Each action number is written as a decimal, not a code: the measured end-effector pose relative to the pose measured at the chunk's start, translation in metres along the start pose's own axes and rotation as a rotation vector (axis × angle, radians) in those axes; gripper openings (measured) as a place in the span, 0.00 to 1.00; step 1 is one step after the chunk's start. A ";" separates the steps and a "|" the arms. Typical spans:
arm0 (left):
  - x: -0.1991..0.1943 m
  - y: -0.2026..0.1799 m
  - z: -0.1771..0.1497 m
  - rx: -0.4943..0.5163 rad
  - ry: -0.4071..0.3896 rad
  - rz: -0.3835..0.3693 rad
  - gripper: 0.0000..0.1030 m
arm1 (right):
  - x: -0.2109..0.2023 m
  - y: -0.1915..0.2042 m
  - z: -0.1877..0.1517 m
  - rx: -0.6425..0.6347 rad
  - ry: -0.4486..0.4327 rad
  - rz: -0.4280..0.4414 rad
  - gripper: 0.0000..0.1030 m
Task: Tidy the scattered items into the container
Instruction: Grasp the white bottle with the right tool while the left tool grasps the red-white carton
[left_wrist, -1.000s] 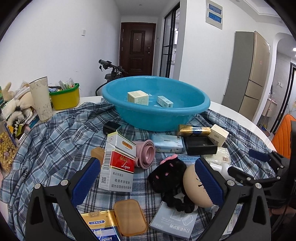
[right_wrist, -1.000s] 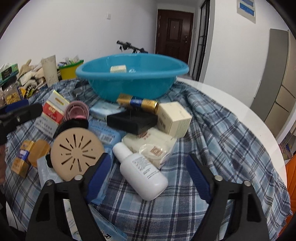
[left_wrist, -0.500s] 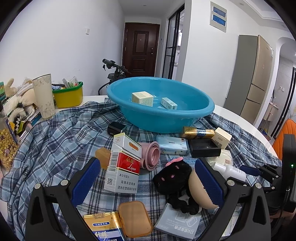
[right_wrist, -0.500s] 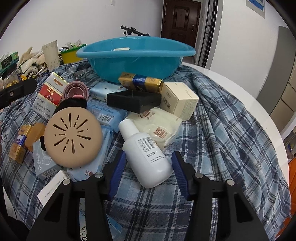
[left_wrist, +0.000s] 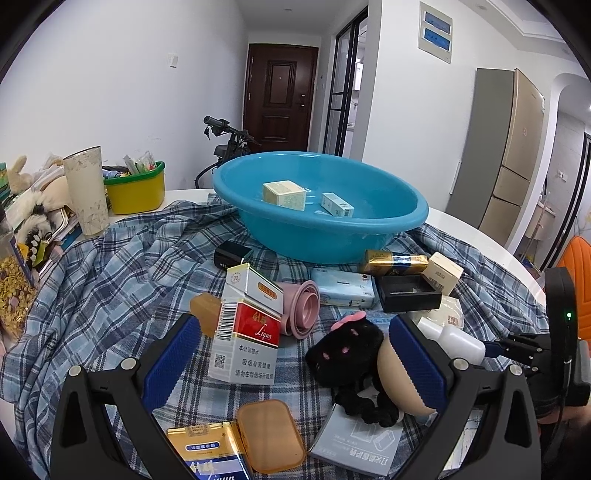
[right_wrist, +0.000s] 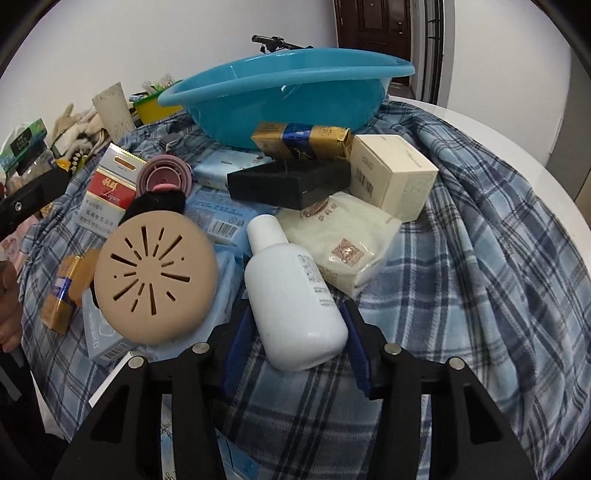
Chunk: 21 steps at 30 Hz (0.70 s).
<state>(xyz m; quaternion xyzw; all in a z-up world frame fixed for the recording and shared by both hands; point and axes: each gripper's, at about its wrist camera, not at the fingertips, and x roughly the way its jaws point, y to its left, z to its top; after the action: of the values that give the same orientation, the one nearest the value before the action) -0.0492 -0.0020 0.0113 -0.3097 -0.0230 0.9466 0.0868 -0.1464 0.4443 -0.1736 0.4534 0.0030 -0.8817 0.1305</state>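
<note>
- Left wrist view: the left gripper (left_wrist: 295, 363) is hovering wide open, holding nothing, above a red-and-white cigarette carton (left_wrist: 248, 334); the round blue plastic basin (left_wrist: 321, 206) is sitting beyond.
- Right wrist view: the right gripper (right_wrist: 297, 341) is closing around a white plastic bottle (right_wrist: 291, 299) lying between its blue pads; bare checked cloth (right_wrist: 480, 258) is lying open rightward.

Even, bright indoor light; sharp fisheye frames with dark rounded corners.

Soft daylight-like light fills the white room, with only faint shadows beneath the clutter. A mild sheen shows on the blue basin (left_wrist: 317, 206) and white bottle (right_wrist: 295, 291). Straight walls and door frames bow toward the edges; no motion blur.
</note>
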 end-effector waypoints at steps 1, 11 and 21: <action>0.000 0.001 0.000 0.000 0.001 0.002 1.00 | 0.000 0.001 0.000 -0.004 -0.004 0.004 0.45; 0.003 0.006 0.002 -0.006 0.004 0.010 1.00 | -0.014 0.004 -0.003 0.006 -0.028 -0.020 0.40; 0.001 0.013 0.003 -0.014 0.004 0.020 1.00 | -0.003 0.016 0.003 -0.076 -0.027 -0.025 0.41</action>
<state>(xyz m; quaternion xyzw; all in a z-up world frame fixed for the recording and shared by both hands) -0.0542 -0.0150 0.0116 -0.3124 -0.0263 0.9466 0.0751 -0.1434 0.4294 -0.1682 0.4363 0.0408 -0.8885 0.1365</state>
